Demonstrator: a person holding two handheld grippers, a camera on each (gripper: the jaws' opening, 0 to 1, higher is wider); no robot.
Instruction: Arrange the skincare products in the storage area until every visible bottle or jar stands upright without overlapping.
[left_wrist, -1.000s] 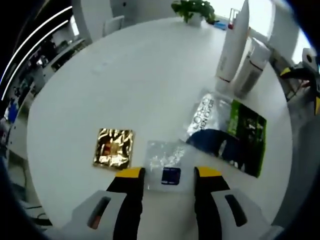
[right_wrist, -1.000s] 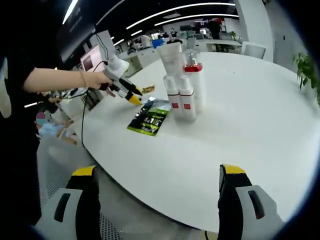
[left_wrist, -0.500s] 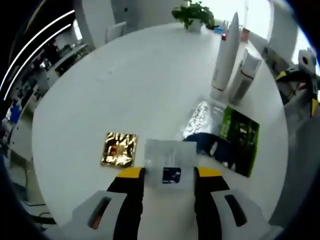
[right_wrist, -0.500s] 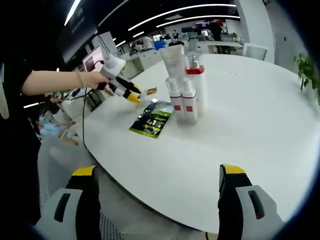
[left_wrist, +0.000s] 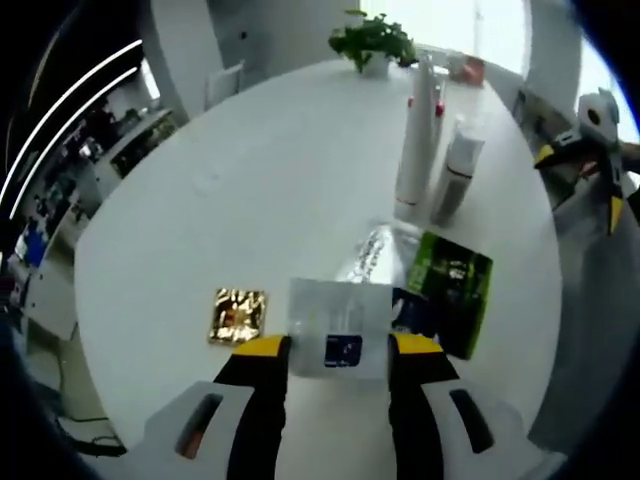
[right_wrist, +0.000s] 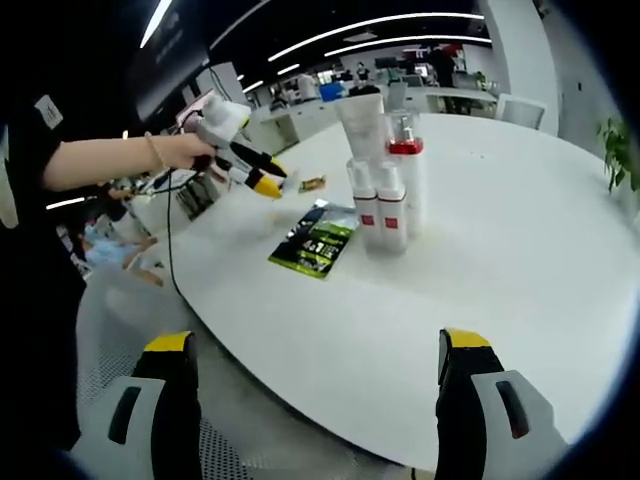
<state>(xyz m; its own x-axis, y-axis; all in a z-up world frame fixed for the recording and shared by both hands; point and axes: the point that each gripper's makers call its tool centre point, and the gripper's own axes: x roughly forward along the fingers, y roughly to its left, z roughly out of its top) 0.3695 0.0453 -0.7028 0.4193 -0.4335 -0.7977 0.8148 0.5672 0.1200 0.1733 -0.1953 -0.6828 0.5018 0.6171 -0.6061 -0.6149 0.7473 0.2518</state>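
Note:
My left gripper (left_wrist: 340, 345) is shut on a clear sachet (left_wrist: 340, 325) with a blue label, held above the white round table (left_wrist: 250, 180). Below it lie a gold sachet (left_wrist: 238, 315), a green packet (left_wrist: 450, 290) and a silvery packet (left_wrist: 372, 255). A tall white tube (left_wrist: 413, 150) and a small white bottle (left_wrist: 453, 182) stand upright behind them. In the right gripper view the tube (right_wrist: 362, 120), a red-collared pump bottle (right_wrist: 407, 160) and two small bottles (right_wrist: 377, 205) stand together, the green packet (right_wrist: 318, 240) beside them. My right gripper (right_wrist: 315, 340) hangs open off the table's near edge.
A potted plant (left_wrist: 372, 40) stands at the table's far side. A person's hand (right_wrist: 185, 152) holds the left gripper (right_wrist: 262, 183) over the gold sachet (right_wrist: 313, 184). The right gripper (left_wrist: 600, 150) shows at the right. Bare tabletop (right_wrist: 520, 230) spreads to the right of the bottles.
The left gripper has risen from the table with the clear sachet between its jaws; the other packets now lie farther below. The right gripper stays open, barely shifted.

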